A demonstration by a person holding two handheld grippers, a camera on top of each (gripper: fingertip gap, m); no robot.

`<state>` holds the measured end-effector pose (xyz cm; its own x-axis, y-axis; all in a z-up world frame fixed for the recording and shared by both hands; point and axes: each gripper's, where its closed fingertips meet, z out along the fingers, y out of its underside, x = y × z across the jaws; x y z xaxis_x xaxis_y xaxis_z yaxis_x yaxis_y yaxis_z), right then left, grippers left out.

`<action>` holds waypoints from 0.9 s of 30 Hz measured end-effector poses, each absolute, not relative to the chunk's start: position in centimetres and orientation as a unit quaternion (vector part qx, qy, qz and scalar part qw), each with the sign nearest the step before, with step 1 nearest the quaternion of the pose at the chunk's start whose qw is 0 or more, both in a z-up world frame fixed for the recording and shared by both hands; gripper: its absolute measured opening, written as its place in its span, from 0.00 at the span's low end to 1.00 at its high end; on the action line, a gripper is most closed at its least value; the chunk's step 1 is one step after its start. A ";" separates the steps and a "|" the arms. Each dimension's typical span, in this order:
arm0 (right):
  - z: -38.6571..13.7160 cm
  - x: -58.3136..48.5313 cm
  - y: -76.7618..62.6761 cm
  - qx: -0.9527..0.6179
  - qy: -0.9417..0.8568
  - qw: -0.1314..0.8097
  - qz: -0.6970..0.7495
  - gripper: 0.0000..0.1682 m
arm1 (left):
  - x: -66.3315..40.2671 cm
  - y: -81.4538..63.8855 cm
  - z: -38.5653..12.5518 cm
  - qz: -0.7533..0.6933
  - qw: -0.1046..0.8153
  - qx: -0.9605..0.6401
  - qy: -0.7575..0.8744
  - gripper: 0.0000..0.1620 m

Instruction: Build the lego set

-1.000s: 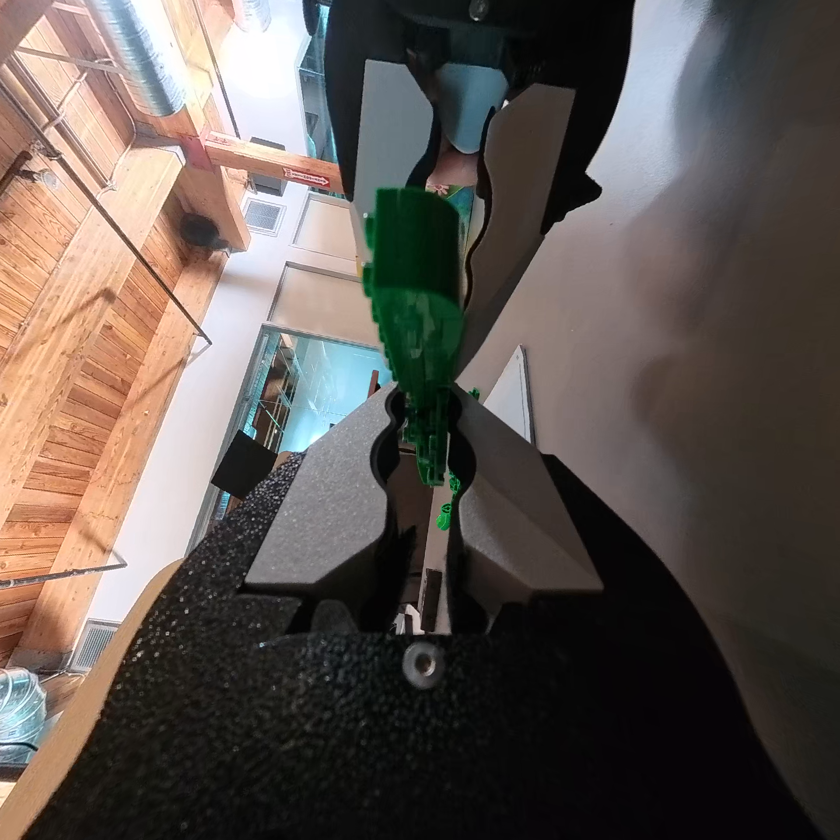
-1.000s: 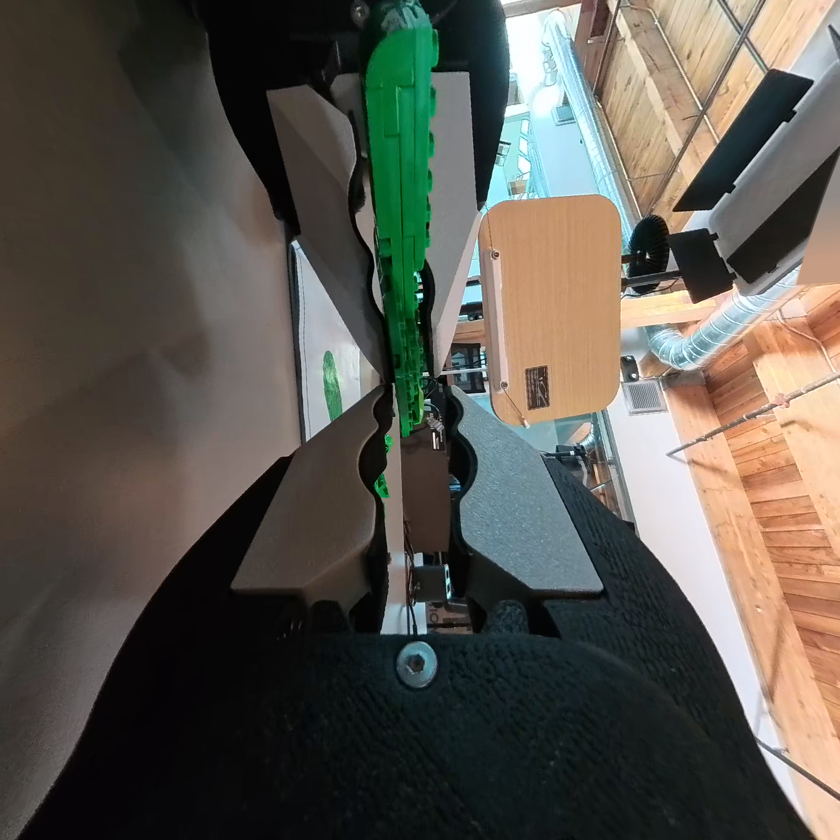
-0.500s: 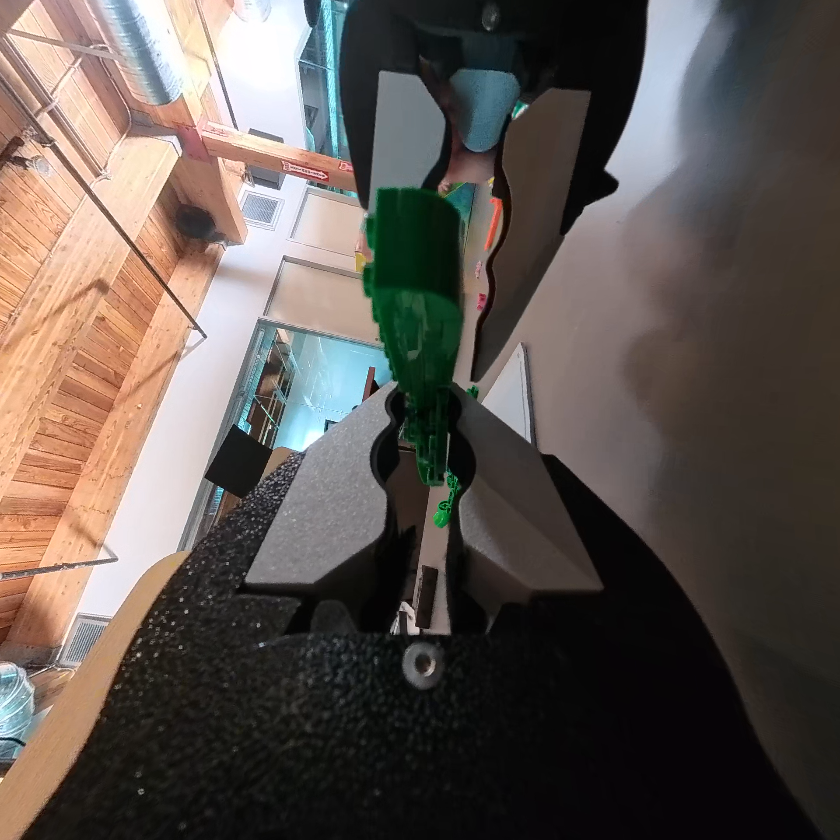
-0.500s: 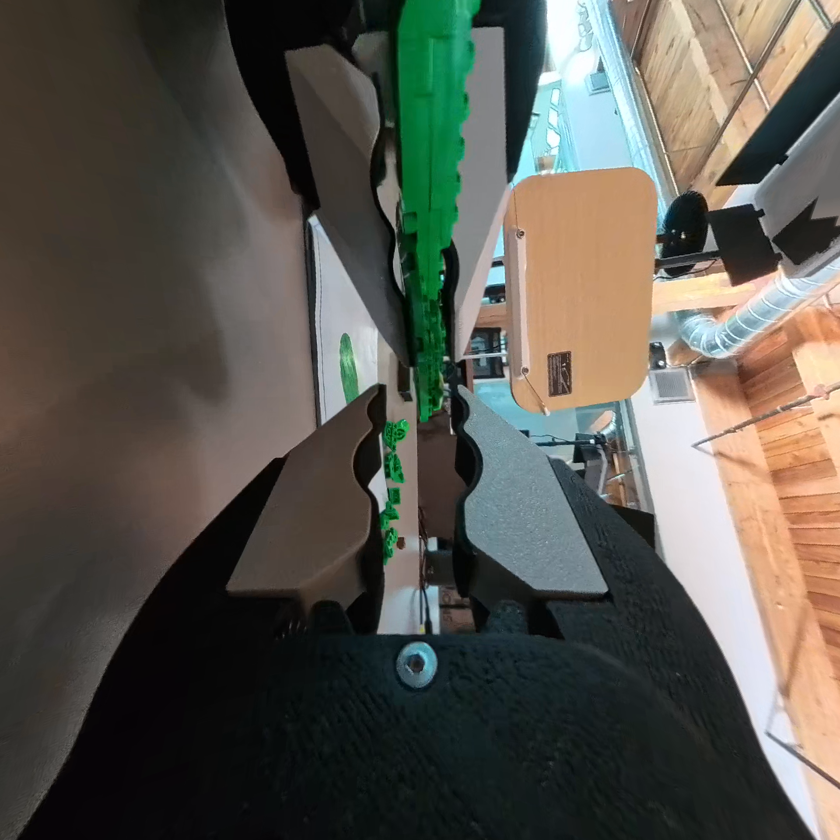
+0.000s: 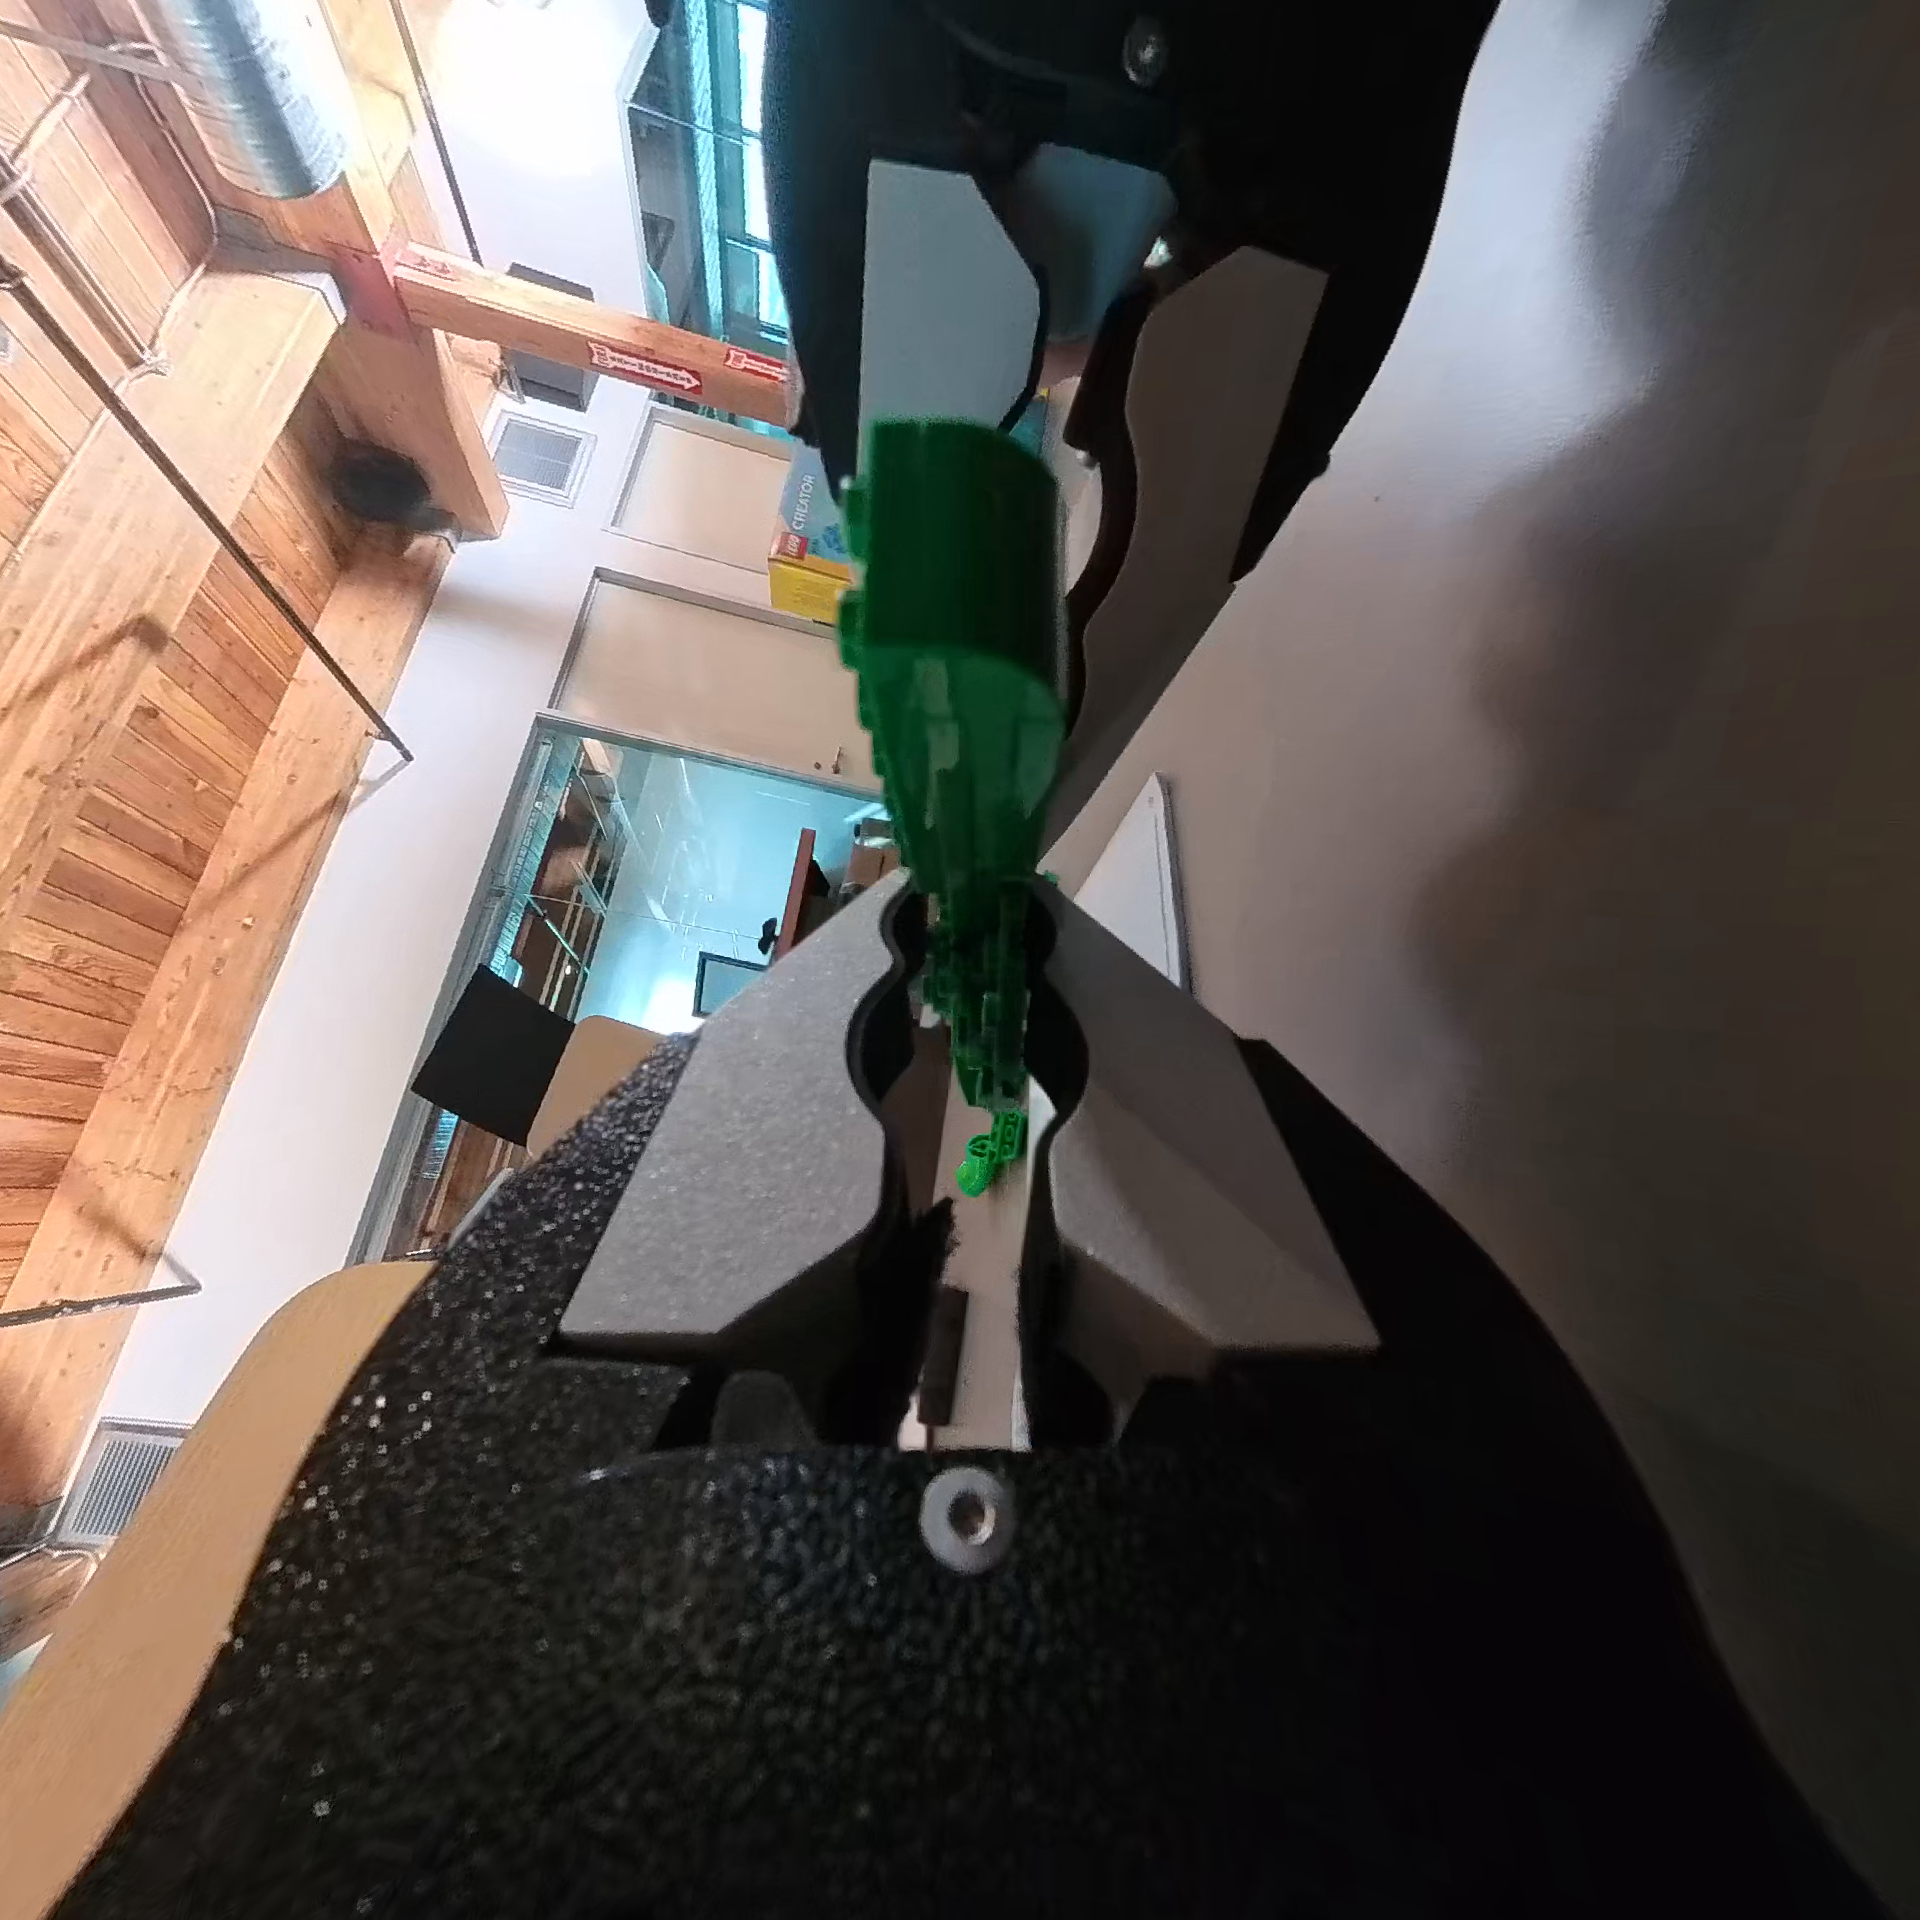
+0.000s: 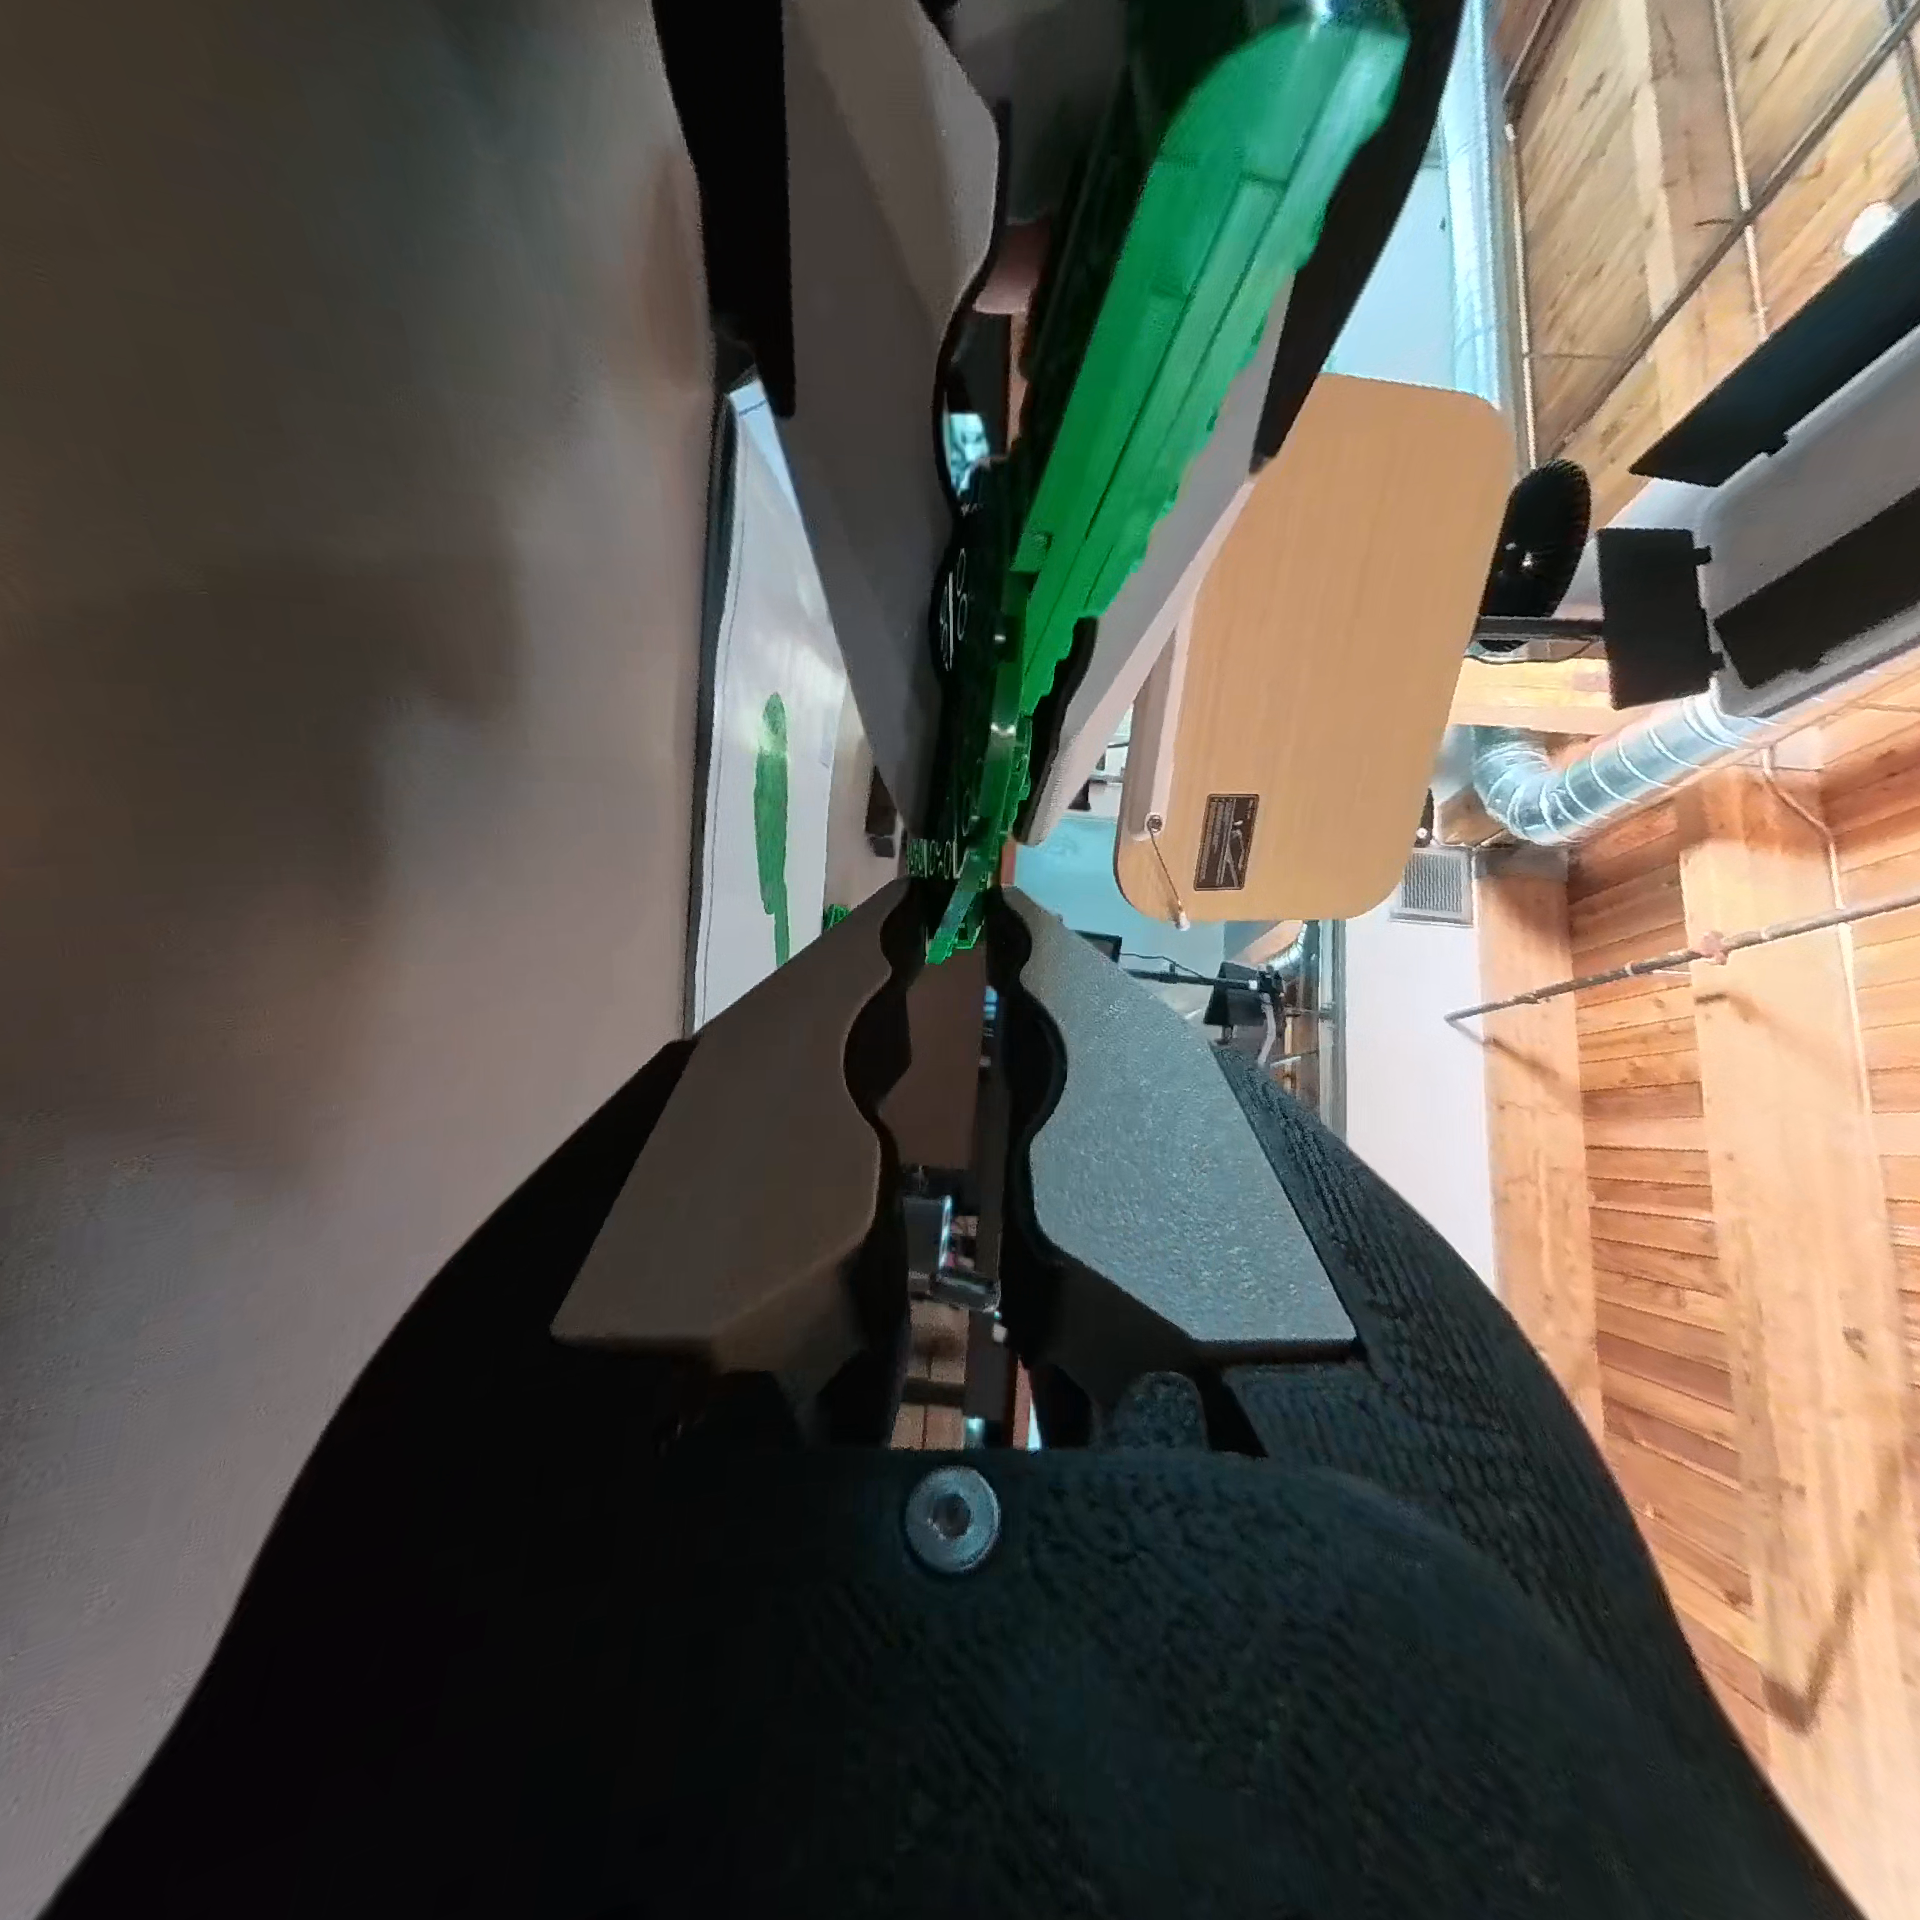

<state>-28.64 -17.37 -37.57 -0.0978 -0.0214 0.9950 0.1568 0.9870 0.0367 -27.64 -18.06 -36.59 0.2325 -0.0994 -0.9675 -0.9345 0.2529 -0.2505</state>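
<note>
A long green lego assembly (image 5: 961, 665) hangs in the air between my two grippers, which face each other tip to tip. My left gripper (image 5: 977, 914) is shut on its narrow studded end. In the right wrist view the assembly (image 6: 1164, 416) runs up to the right, between the left gripper's fingers (image 6: 883, 436). Its thin tip sits between my right gripper's (image 6: 954, 902) fingertips, which are closed in on it. In the left wrist view the right gripper's fingers (image 5: 1195, 499) flank the wide end.
A grey table (image 6: 312, 623) lies along one side of both views. On it are a white instruction sheet (image 6: 748, 727) with a green picture and small loose green pieces (image 5: 987, 1153). A lego box (image 5: 805, 551) stands far off. A wooden panel (image 6: 1309, 665) is behind the grippers.
My right gripper's fingers spread a little half a second ago and have now closed in on the assembly's tip. The assembly now tilts up to the right in the right wrist view.
</note>
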 end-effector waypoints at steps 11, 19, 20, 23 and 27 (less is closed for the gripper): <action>-37.4 -28.0 -17.7 -0.136 -0.759 0.634 0.058 0.16 | -27.3 -18.1 -36.8 0.292 0.614 -0.528 0.509 0.08; -35.3 -26.7 -20.0 -0.178 -0.747 0.589 0.251 0.21 | -25.9 -19.9 -35.0 0.083 0.707 -0.512 0.481 0.08; -35.3 -26.6 -20.0 -0.177 -0.748 0.589 0.250 0.20 | -26.2 -19.8 -34.8 0.077 0.710 -0.519 0.470 0.08; -36.3 -26.4 -18.8 -0.188 -0.767 0.574 0.218 0.21 | -27.1 -19.1 -35.2 0.096 0.701 -0.536 0.461 0.08; -38.4 -24.7 -16.1 -0.298 -0.786 0.471 0.266 0.17 | -28.9 -17.9 -36.2 0.167 0.672 -0.553 0.463 0.08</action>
